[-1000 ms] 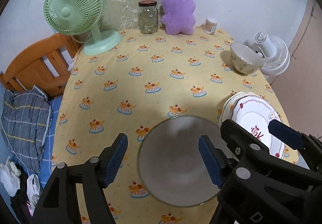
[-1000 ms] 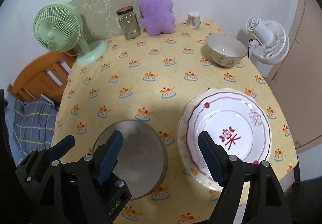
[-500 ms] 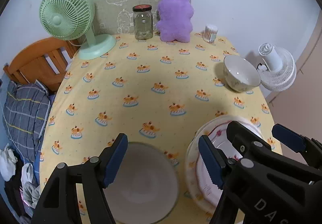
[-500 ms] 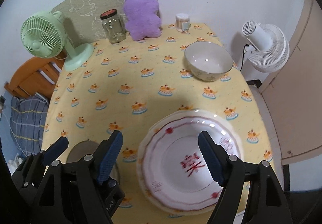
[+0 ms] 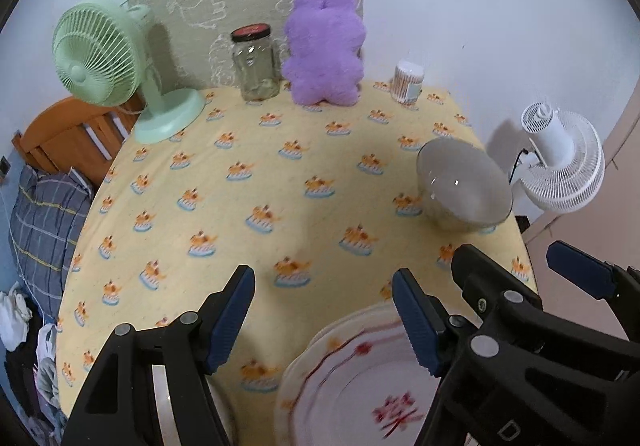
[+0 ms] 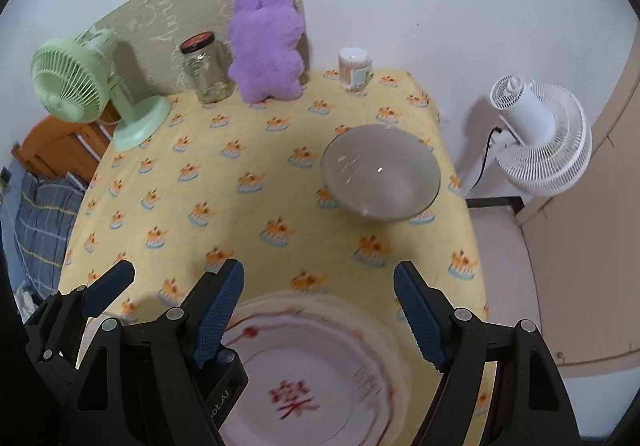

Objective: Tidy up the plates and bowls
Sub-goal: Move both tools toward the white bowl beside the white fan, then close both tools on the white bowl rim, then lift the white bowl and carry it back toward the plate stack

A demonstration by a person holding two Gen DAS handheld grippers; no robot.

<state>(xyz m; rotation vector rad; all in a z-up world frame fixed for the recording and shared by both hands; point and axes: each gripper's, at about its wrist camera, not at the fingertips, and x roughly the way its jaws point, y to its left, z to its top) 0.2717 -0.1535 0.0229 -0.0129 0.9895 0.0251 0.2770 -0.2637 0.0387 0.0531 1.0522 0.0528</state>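
Note:
A stack of white plates with red rims and a red character (image 6: 316, 378) lies at the table's near edge, below my open, empty right gripper (image 6: 318, 310); it also shows in the left wrist view (image 5: 360, 386). A pale bowl (image 6: 380, 171) sits at the right side of the table, far ahead of both grippers, and shows in the left wrist view (image 5: 464, 185). My left gripper (image 5: 324, 320) is open and empty above the cloth, left of the plates. A second bowl's rim (image 5: 188, 402) peeks out under the left fingers.
A yellow patterned cloth (image 5: 280, 185) covers the table. Along the back stand a green fan (image 5: 108, 57), a glass jar (image 5: 256, 61), a purple plush (image 5: 324, 49) and a cotton swab tub (image 5: 408, 81). A white fan (image 6: 540, 141) stands off the right edge. A wooden chair (image 5: 68, 141) is left.
Both grippers have pulled back and tilted up. The near bowl has slid almost out of view under the left gripper, and the plates have dropped to the bottom of both views.

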